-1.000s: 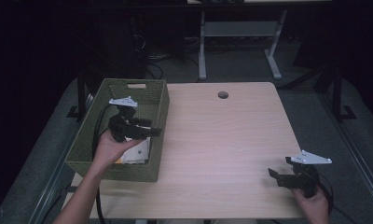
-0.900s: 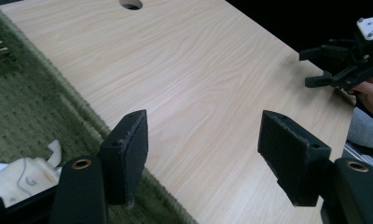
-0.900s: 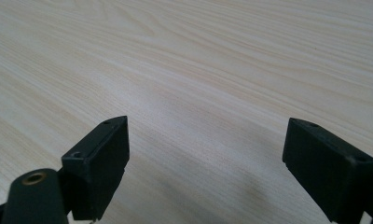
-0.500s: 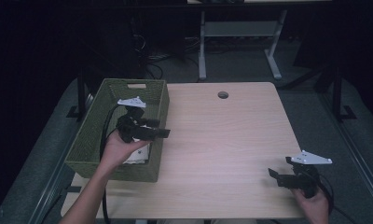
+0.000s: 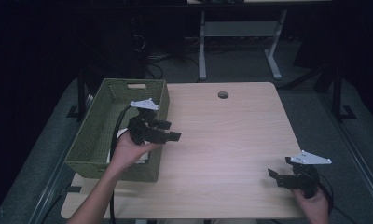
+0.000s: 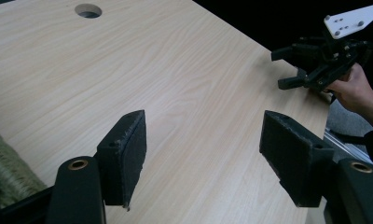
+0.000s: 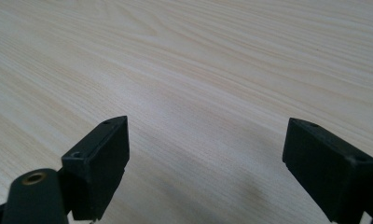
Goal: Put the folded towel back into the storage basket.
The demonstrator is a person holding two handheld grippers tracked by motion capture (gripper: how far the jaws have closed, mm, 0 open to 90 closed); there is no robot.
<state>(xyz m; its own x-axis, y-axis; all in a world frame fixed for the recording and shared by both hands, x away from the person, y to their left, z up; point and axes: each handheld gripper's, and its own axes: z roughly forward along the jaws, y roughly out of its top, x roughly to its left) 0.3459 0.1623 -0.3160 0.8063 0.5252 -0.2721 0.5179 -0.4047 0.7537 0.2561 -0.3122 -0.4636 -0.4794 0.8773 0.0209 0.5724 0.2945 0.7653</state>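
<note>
Tabletop [image 5: 231, 140] bare between grippers; green basket [image 5: 96, 135] blocks left edge

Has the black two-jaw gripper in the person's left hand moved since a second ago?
Yes. The left gripper has moved rightward, from above the green woven basket out past its right wall, over the wooden table.

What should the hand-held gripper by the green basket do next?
Probably turn back and dip into the green basket. The left hand-held gripper is open and empty, over the basket's right rim, pointing across the bare table. A pale thing, too hidden to identify, lies in the basket beneath the hand.
</note>
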